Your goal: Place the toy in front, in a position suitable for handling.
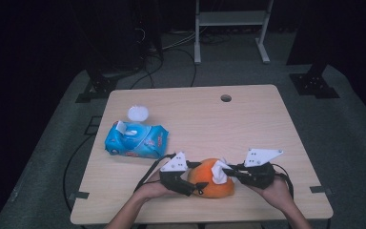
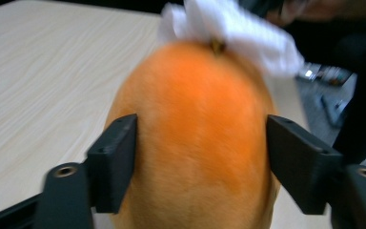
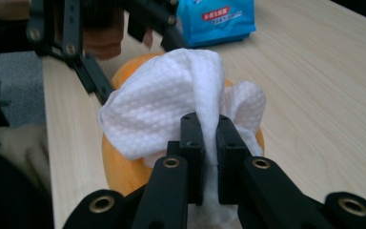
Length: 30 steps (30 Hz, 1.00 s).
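Orange fruit (image 1: 213, 183) – smooth, rounded, stem nub on top – sits at the table's (image 1: 248, 124) 6 o'clock edge. Left gripper (image 2: 201, 157) jaws straddle it, spread, pads seemingly just clear. Right gripper (image 3: 209, 143) pinches a white dimpled wipe (image 3: 167, 107) draped over it. Blue wet-wipe pack (image 1: 136, 140) at 10 o'clock – print unreadable.

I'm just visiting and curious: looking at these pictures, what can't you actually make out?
- Print on the blue wipes pack: too small in the high view, cut off by the top edge in the right gripper view.
- Whether the left hand-held gripper presses the orange object: blurred in the left gripper view.
- Orange object's top: covered by the white wipe held by the right hand-held gripper.
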Each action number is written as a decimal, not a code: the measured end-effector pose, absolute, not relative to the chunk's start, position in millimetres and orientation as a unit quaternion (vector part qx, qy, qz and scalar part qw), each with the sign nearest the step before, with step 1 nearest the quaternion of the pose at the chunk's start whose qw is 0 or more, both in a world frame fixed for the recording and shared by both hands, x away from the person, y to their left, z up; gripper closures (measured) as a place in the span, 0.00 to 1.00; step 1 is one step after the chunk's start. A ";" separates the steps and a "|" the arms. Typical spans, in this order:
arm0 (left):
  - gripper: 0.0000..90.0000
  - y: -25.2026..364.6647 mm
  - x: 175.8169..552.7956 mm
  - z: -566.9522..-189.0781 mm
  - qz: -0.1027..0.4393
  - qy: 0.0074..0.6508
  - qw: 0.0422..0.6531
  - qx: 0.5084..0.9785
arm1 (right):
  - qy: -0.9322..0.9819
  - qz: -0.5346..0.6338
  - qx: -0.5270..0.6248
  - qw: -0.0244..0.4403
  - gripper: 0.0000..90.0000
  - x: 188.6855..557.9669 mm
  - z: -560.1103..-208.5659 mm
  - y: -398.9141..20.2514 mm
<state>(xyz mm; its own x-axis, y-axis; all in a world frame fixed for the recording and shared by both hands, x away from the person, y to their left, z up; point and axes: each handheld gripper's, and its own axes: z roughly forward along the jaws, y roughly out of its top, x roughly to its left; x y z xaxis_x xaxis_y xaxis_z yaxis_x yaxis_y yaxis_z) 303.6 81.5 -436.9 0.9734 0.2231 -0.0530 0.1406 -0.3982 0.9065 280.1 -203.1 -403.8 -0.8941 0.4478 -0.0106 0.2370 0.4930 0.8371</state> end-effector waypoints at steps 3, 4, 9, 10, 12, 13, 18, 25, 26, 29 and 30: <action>0.22 79.5 306.0 -435.7 0.032 0.114 0.540 0.833 | 0.858 0.466 0.190 0.102 0.93 276.7 -406.2 -209.1; 0.20 77.6 306.5 -437.2 0.032 0.116 0.536 0.835 | 0.859 0.466 0.187 0.100 0.93 276.5 -406.8 -209.9; 0.28 68.2 302.9 -444.0 0.063 0.125 0.528 0.838 | 0.862 0.457 0.186 0.114 0.93 276.8 -403.2 -206.3; 0.36 67.1 301.0 -442.3 0.076 0.127 0.527 0.837 | 0.862 0.454 0.189 0.121 0.93 277.1 -401.9 -206.4; 0.49 65.8 297.5 -436.0 0.106 0.125 0.534 0.829 | 0.856 0.458 0.200 0.135 0.93 278.6 -398.7 -209.7; 0.51 65.4 296.6 -434.6 0.115 0.124 0.539 0.825 | 0.851 0.464 0.205 0.139 0.93 278.7 -396.5 -211.8; 0.52 66.7 297.1 -429.9 0.157 0.109 0.550 0.813 | 0.821 0.505 0.211 0.160 0.93 278.3 -387.7 -210.6; 0.47 73.3 298.9 -437.1 0.144 0.113 0.531 0.827 | 0.842 0.469 0.224 0.144 0.93 287.7 -406.9 -213.6; 0.47 72.2 298.9 -436.7 0.143 0.114 0.531 0.827 | 0.843 0.463 0.226 0.151 0.93 286.5 -404.5 -216.0; 0.47 68.5 297.2 -437.7 0.151 0.106 0.529 0.829 | 0.837 0.473 0.215 0.173 0.93 278.5 -393.7 -211.3; 0.47 67.2 296.1 -437.7 0.154 0.102 0.528 0.829 | 0.837 0.478 0.199 0.176 0.93 275.2 -389.9 -204.2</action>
<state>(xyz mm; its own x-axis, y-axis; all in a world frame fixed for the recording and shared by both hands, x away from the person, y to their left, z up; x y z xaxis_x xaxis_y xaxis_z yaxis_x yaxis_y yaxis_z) 296.1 67.2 -437.7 0.9316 0.3324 0.1468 0.0074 -0.4211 0.9070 275.2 -204.2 -389.9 -0.8586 0.5018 -0.1045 0.1650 0.4637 0.8705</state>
